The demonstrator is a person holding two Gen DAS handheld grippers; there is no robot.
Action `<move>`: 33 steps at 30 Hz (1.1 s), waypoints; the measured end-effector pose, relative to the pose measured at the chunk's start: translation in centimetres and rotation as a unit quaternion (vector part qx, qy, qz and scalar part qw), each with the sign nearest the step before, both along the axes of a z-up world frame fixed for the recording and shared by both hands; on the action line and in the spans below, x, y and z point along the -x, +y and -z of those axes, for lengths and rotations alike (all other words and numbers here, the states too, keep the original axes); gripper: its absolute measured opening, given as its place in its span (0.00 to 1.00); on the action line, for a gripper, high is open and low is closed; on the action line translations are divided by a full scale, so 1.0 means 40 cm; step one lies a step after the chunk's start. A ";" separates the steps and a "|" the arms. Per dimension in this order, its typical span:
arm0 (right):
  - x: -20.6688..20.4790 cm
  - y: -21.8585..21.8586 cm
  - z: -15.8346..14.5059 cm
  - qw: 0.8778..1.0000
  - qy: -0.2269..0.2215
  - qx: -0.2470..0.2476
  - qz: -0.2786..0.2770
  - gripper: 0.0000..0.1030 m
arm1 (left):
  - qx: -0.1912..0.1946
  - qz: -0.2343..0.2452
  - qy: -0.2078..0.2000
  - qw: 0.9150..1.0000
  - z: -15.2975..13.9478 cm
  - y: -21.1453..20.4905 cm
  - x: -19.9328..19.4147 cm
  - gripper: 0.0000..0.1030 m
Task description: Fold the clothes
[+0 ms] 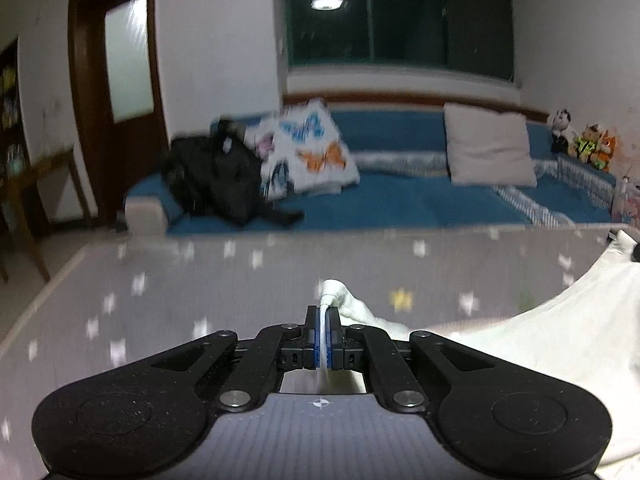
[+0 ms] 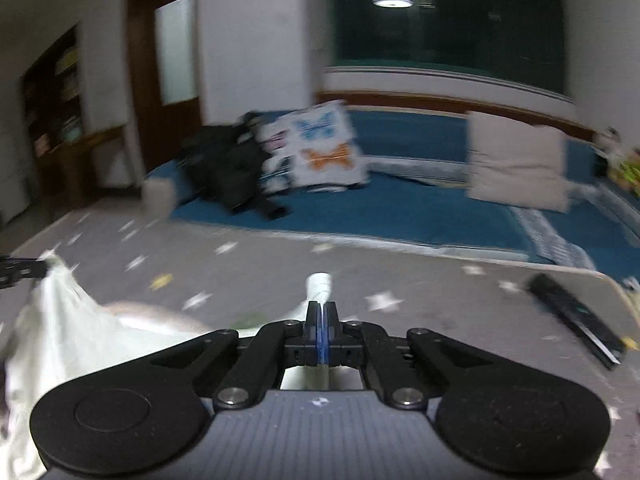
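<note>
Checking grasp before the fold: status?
Left tool shut on cloth. Right tool shut on it too. Black remote on mat, right of cloth.

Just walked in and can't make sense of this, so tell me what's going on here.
A person is folding a white garment on a grey star-patterned mat, with a handheld claw in each hand. The left claw is shut on one bunched bit of the fabric, the right claw on another. The cloth hangs slack between them, partly lifted. A dark flat object lies untouched on the mat to the right.

White garment (image 1: 560, 340) cut off at right edge, stuffed toys (image 1: 592, 146) blurred — black bar (image 2: 576, 316) unidentifiable
</note>
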State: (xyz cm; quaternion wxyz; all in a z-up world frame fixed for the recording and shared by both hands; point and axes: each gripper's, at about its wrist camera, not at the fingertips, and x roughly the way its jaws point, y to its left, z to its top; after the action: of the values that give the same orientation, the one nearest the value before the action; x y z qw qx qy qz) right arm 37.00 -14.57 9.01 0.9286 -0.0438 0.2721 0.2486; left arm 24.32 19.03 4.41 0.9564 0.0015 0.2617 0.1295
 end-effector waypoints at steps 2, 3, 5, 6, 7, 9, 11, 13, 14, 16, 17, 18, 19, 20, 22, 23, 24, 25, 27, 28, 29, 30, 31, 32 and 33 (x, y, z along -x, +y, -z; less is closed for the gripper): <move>-0.036 -0.029 0.001 1.000 0.000 -0.006 0.031 0.00 | -0.013 0.007 -0.011 1.000 -0.014 -0.005 -0.034 0.03; -0.054 -0.039 0.009 0.999 0.004 -0.008 0.042 0.00 | -0.018 0.010 -0.011 1.000 -0.012 -0.008 -0.051 0.03; -0.090 -0.054 0.033 0.998 0.014 -0.012 0.062 0.00 | -0.030 0.016 -0.003 0.999 0.005 -0.014 -0.085 0.03; -0.105 -0.059 0.044 0.997 0.022 -0.015 0.068 0.00 | -0.035 0.017 0.004 0.999 0.017 -0.017 -0.103 0.03; -0.125 -0.062 0.063 0.997 0.035 -0.020 0.072 0.00 | -0.038 0.015 0.016 0.999 0.034 -0.019 -0.119 0.03; -0.156 -0.060 0.093 0.996 0.051 -0.022 0.076 0.00 | -0.048 0.010 0.036 0.998 0.072 -0.020 -0.145 0.03; -0.181 -0.053 0.117 0.995 0.062 -0.018 0.073 0.01 | -0.052 -0.001 0.058 0.997 0.112 -0.016 -0.167 0.03; -0.197 -0.052 0.136 0.993 0.075 -0.016 0.087 0.03 | -0.050 -0.014 0.082 0.995 0.150 -0.008 -0.183 0.03; -0.200 -0.059 0.139 0.993 0.081 -0.019 0.087 0.04 | -0.050 -0.018 0.089 0.995 0.162 -0.003 -0.185 0.05; -0.189 -0.077 0.134 0.992 0.097 -0.023 0.075 0.05 | -0.044 -0.023 0.094 0.994 0.176 0.008 -0.181 0.07; -0.178 -0.085 0.130 0.992 0.104 -0.021 0.069 0.05 | -0.040 -0.024 0.095 0.994 0.177 0.011 -0.176 0.08; -0.166 -0.094 0.124 0.992 0.109 -0.016 0.061 0.05 | -0.038 -0.024 0.093 0.995 0.172 0.012 -0.167 0.08; -0.150 -0.105 0.114 0.992 0.114 -0.010 0.051 0.05 | -0.036 -0.023 0.091 0.995 0.168 0.013 -0.159 0.09; -0.132 -0.114 0.106 0.992 0.120 -0.005 0.039 0.06 | -0.035 -0.022 0.089 0.995 0.163 0.014 -0.150 0.09; -0.085 -0.133 0.095 0.991 0.134 0.003 0.014 0.06 | -0.031 -0.019 0.085 0.996 0.152 0.014 -0.129 0.13; -0.059 -0.142 0.090 0.990 0.141 0.006 0.003 0.07 | -0.028 -0.013 0.083 0.996 0.144 0.010 -0.112 0.17; -0.033 -0.150 0.085 0.989 0.147 0.010 -0.008 0.09 | -0.025 -0.008 0.081 0.996 0.135 0.006 -0.092 0.20; -0.005 -0.159 0.079 0.988 0.154 0.011 -0.016 0.14 | -0.021 -0.002 0.079 0.997 0.126 0.001 -0.073 0.24; 0.044 -0.180 0.076 0.986 0.167 0.006 -0.030 0.23 | -0.015 0.012 0.078 0.997 0.114 -0.009 -0.028 0.24; 0.066 -0.192 0.076 0.985 0.171 0.003 -0.036 0.29 | -0.012 0.020 0.080 0.996 0.114 -0.017 0.001 0.24; 0.085 -0.202 0.076 0.984 0.173 0.004 -0.038 0.30 | -0.009 0.029 0.083 0.996 0.114 -0.024 0.030 0.24; 0.101 -0.212 0.077 0.984 0.174 0.006 -0.038 0.30 | -0.006 0.037 0.086 0.996 0.114 -0.032 0.058 0.24; 0.113 -0.220 0.078 0.984 0.175 0.005 -0.039 0.30 | -0.003 0.045 0.089 0.995 0.114 -0.039 0.087 0.24; 0.123 -0.230 0.079 0.984 0.176 0.005 -0.038 0.30 | 0.000 0.054 0.091 0.994 0.114 -0.046 0.116 0.24; 0.129 -0.238 0.081 0.983 0.178 0.004 -0.036 0.30 | 0.001 0.062 0.094 0.994 0.116 -0.054 0.146 0.24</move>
State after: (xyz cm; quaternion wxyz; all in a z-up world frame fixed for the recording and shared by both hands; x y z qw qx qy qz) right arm 31.84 -24.08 5.76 0.8556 -0.0126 0.4323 0.2843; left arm 18.49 16.85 -0.24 0.9336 0.0288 0.3505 0.0692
